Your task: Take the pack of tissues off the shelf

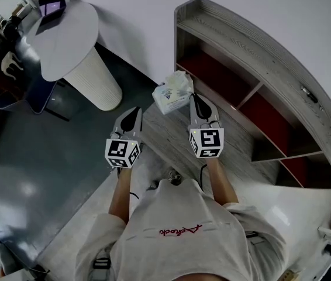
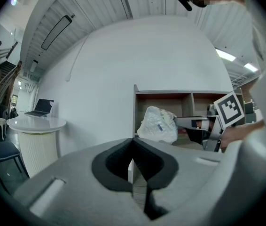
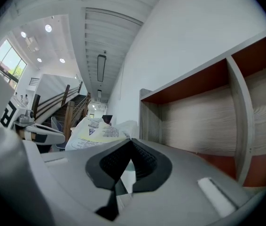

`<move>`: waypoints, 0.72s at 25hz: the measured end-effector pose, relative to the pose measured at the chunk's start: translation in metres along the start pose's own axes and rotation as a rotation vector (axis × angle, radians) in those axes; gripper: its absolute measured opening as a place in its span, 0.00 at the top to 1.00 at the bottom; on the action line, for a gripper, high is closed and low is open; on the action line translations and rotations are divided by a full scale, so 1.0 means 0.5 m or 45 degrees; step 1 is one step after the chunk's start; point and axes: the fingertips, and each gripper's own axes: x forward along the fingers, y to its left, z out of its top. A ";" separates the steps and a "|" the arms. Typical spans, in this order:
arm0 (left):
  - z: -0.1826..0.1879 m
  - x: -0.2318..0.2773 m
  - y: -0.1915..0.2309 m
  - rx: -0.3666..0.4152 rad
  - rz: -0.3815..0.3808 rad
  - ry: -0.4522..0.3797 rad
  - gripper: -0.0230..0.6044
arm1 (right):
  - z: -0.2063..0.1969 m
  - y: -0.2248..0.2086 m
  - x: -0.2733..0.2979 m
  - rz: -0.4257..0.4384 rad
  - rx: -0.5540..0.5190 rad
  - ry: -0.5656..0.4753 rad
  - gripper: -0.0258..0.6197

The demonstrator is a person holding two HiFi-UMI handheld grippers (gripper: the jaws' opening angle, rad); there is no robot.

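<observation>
The pack of tissues [image 1: 172, 92], white crinkled plastic with blue print, hangs in the air just off the left end of the wooden shelf [image 1: 259, 57]. My right gripper [image 1: 195, 100] is shut on the pack's wrapper edge; in the right gripper view the pack [image 3: 100, 132] runs into the closed jaws of the right gripper [image 3: 130, 142]. To the pack's left and a little nearer to me, my left gripper [image 1: 132, 117] is shut and holds nothing. In the left gripper view the pack [image 2: 158, 125] sits ahead of the left gripper [image 2: 133, 147], in front of the shelf [image 2: 180, 94].
The shelf has red-backed compartments [image 1: 221, 75] that show nothing inside. A round white table [image 1: 72, 37] with a laptop [image 1: 51, 7] stands to the left, a dark chair [image 1: 37, 92] beside it. The white wall [image 1: 142, 16] runs behind.
</observation>
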 end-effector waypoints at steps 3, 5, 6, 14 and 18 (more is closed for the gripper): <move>0.008 -0.013 0.001 0.002 -0.024 -0.014 0.96 | 0.000 0.014 -0.016 -0.022 -0.009 0.002 0.95; 0.011 -0.028 0.004 0.000 -0.039 -0.023 0.96 | 0.000 0.026 -0.028 -0.037 -0.014 0.005 0.95; 0.011 -0.036 0.006 -0.004 -0.046 -0.026 0.96 | 0.000 0.034 -0.035 -0.044 -0.016 0.008 0.95; -0.010 -0.114 0.013 -0.027 -0.104 -0.017 0.96 | -0.003 0.105 -0.094 -0.106 -0.026 0.028 0.95; -0.019 -0.142 0.019 -0.031 -0.114 -0.016 0.96 | -0.005 0.132 -0.116 -0.120 -0.027 0.031 0.95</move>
